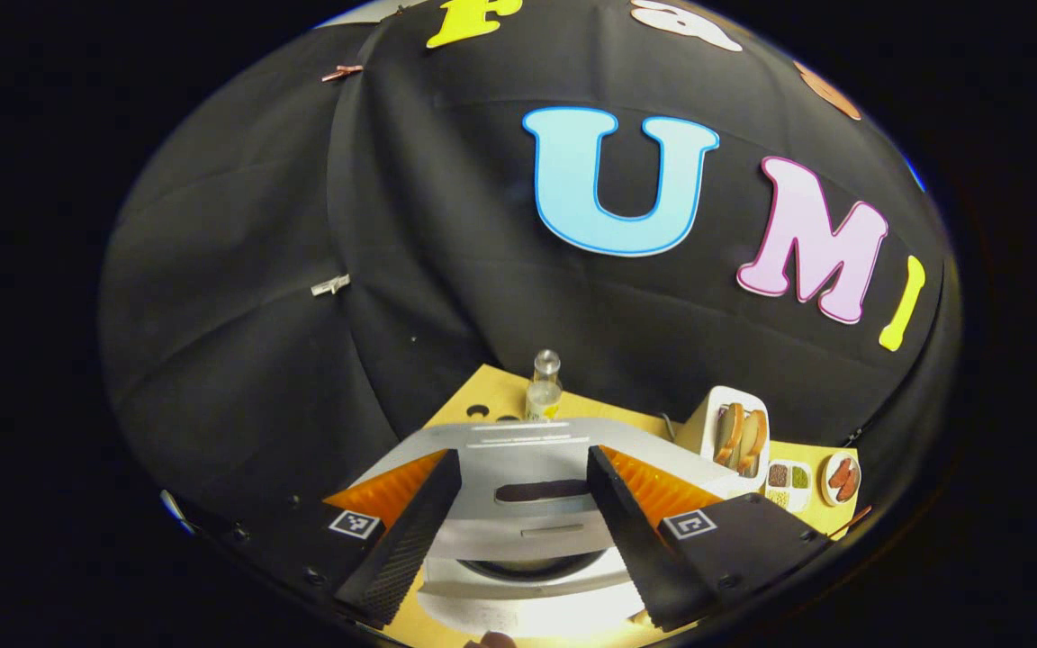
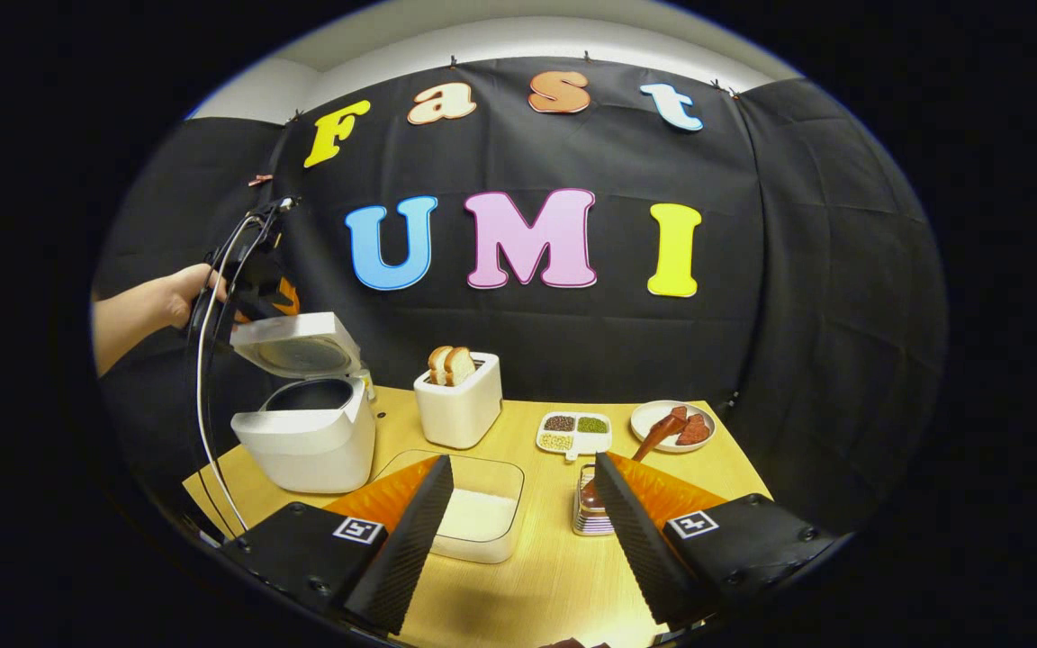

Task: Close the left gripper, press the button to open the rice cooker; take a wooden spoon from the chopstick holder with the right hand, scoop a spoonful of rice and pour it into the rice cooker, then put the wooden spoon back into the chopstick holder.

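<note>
- My right gripper (image 2: 523, 531) hangs low over the table (image 2: 536, 585), jaws apart with nothing between them; the step in hand, as I judge it, is fetching the wooden spoon (image 2: 653, 438).
- Just ahead between the jaws sits the clear tray of rice (image 2: 482, 513); hard against the inner side of the right-hand finger stands the chopstick holder (image 2: 589, 515), the spoon's handle rising from it and leaning away toward the plate (image 2: 671, 425); I would swing right, bracket the handle well above the holder's rim and lift along its tilt.
- Farther off, left of the jaws, the rice cooker (image 2: 307, 432) stands with lid up.
- My left gripper (image 1: 523, 535) hovers above that lid, jaws apart.
</note>
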`<state>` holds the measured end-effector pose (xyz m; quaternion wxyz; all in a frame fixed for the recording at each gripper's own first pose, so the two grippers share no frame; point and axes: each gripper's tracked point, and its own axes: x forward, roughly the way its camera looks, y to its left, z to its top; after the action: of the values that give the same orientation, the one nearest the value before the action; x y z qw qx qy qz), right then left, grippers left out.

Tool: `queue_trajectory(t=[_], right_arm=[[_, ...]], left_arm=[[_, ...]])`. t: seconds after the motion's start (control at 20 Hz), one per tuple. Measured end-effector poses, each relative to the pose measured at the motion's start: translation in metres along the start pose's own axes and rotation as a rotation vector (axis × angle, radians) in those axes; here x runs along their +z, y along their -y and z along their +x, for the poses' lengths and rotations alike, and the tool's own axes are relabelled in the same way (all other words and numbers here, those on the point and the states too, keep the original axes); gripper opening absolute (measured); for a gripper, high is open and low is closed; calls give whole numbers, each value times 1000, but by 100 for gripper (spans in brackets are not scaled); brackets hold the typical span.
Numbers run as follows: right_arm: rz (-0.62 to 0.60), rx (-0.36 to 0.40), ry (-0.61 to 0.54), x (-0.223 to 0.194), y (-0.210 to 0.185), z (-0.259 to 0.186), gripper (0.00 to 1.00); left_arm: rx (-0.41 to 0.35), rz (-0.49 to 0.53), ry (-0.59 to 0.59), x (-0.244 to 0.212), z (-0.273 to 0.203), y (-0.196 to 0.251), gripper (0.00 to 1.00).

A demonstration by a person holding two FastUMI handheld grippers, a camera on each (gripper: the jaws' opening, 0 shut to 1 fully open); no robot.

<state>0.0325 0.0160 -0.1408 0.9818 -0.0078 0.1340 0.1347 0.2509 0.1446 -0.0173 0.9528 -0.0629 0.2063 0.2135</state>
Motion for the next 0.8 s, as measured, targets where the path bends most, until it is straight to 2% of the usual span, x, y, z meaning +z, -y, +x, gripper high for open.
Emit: queue_trajectory(t=[0.55, 0.8], right_arm=[[-19, 37, -40, -18, -7, -3, 98], [-25, 45, -51, -24, -7, -2, 98]], left_arm=[[12, 48, -39, -104, 13, 7, 99], [-6, 95, -51, -133, 21, 13, 100]])
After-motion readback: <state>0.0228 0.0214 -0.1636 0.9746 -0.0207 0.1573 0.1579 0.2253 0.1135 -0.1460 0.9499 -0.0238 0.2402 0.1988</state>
